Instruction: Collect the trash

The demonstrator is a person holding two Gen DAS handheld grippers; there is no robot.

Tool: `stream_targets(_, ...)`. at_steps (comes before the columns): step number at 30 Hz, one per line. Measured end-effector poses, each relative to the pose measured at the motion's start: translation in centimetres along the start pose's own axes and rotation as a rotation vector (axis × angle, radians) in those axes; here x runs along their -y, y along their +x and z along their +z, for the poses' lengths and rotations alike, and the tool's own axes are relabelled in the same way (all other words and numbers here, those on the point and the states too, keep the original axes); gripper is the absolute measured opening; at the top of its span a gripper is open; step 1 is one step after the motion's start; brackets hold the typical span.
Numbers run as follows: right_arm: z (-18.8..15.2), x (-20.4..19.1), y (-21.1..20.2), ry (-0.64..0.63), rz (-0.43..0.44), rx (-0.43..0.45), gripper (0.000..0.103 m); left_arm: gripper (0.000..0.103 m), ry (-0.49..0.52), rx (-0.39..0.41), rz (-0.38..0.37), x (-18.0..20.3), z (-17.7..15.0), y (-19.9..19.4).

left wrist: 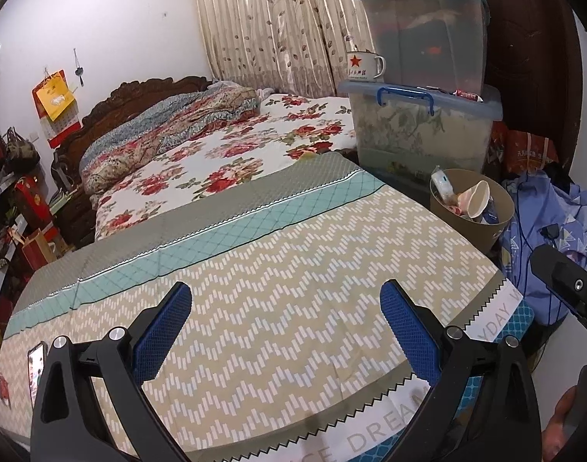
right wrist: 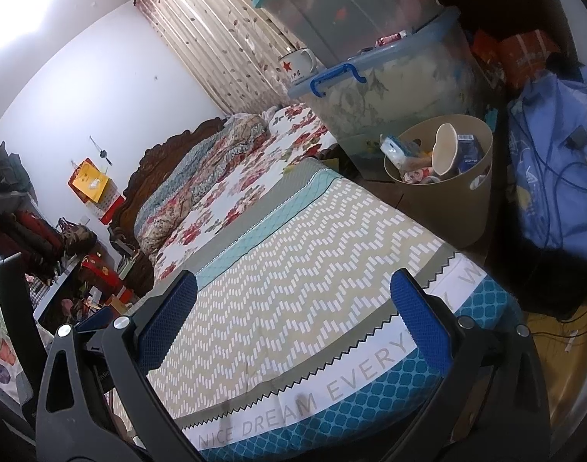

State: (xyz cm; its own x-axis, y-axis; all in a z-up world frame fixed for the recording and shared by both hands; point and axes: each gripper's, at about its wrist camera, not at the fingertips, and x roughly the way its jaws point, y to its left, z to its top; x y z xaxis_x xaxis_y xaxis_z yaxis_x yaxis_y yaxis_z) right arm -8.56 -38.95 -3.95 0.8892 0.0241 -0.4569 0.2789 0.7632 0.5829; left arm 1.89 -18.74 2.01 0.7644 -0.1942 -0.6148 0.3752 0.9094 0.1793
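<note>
Left wrist view: the left hand-held gripper [left wrist: 285, 331] is hanging released over the zigzag bed cover [left wrist: 278, 261], blue pads spread wide, gripping nothing. Trash is sitting in the tan wastebasket [left wrist: 472, 208] just off the bed's far right corner, a crushed paper cup [left wrist: 476, 198] poking up inside. A phone [left wrist: 35, 365] is lying on the cover at far left.

Right wrist view: the right hand-held gripper [right wrist: 293, 327] is also gaping wide and empty above the cover. The wastebasket [right wrist: 445, 200] is standing below stacked storage bins [right wrist: 389, 84].
</note>
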Motion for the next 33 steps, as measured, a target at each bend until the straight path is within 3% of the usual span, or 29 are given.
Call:
stream_targets(18, -0.13, 0.09, 0.35, 0.0, 0.003, -0.014, 0.099, 0.094, -0.01, -0.04, 0.01, -0.11, -0.33, 0.88)
stream_targets(33, 0.01, 0.16, 0.54, 0.0, 0.005, -0.021, 0.099, 0.094, -0.014, -0.026, -0.004, -0.39, -0.3, 0.63)
